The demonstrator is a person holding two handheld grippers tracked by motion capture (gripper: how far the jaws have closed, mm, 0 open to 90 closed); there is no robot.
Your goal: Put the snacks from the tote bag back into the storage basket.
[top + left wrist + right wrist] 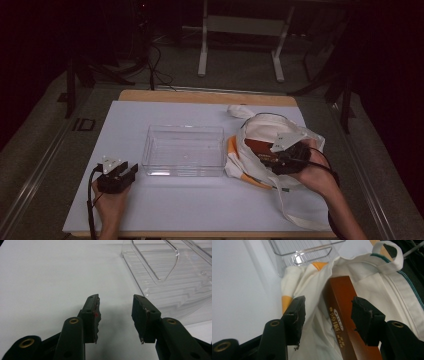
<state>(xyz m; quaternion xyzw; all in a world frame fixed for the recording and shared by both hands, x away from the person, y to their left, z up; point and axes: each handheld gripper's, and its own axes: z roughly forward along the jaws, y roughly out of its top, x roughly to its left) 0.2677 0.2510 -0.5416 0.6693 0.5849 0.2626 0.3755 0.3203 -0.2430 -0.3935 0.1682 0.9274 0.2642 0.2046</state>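
A white cloth tote bag (pixel 265 125) with orange trim lies at the right of the table, its mouth facing a clear plastic container (pixel 184 131). A red-brown box (pixel 342 297) with gold lettering sits inside the bag (pixel 372 277) and shows in the high view (pixel 256 146) at the bag's mouth. My right gripper (pixel 328 306) reaches into that mouth (pixel 267 159), jaws open on either side of the box, with bag cloth by the left jaw; the pads do not press on it. My left gripper (pixel 129 169) rests open and empty on the white sheet, left of the container (pixel 175 277).
The container (pixel 299 252) stands empty in the middle of the white sheet (pixel 200 200) that covers the wooden table. The bag's strap (pixel 295 210) trails toward the front right corner. Table legs and cables stand on the dark floor beyond the far edge.
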